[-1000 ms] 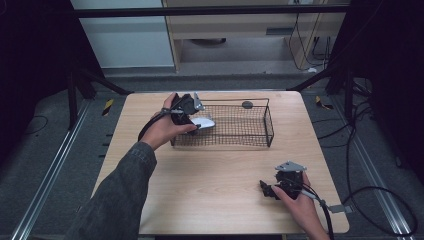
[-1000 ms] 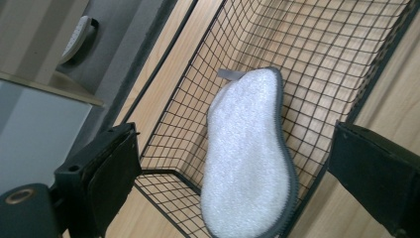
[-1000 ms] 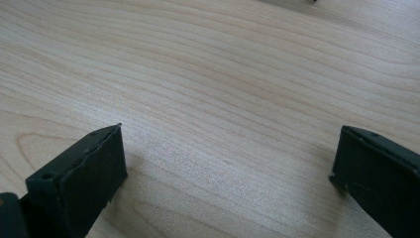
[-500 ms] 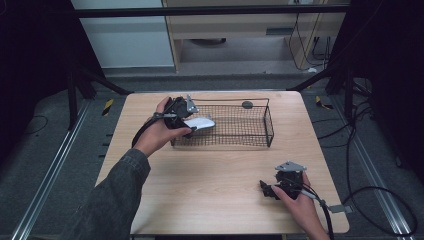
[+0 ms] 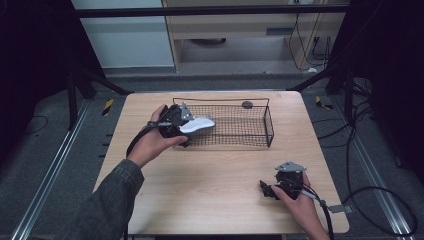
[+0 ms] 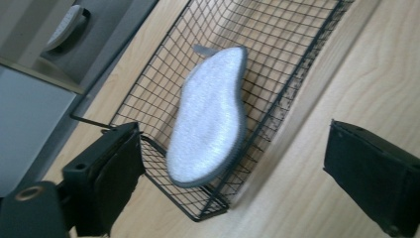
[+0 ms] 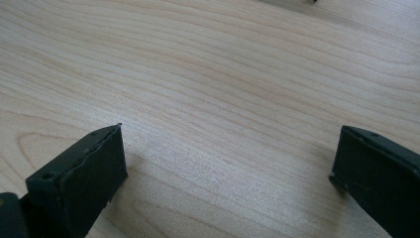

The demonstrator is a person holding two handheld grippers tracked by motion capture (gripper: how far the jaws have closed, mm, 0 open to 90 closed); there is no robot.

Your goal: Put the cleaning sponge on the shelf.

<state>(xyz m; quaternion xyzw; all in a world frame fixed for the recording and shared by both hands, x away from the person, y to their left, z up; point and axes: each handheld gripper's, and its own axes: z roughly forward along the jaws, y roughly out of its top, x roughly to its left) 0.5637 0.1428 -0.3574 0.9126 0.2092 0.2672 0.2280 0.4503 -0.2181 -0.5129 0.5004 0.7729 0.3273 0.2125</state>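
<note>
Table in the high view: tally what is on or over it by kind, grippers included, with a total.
Wire basket: 1
Grey-white pad, lying in the basket's end: 1
Small dark round thing beyond the basket's far rim: 1
Grippers, left gripper and right gripper, both with jaws apart: 2
Total: 5

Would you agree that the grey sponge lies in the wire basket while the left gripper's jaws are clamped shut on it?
Not quite: the left gripper has its jaws wide apart, not shut on the grey sponge. The left gripper view shows it. The sponge does lie in the wire basket.
</note>
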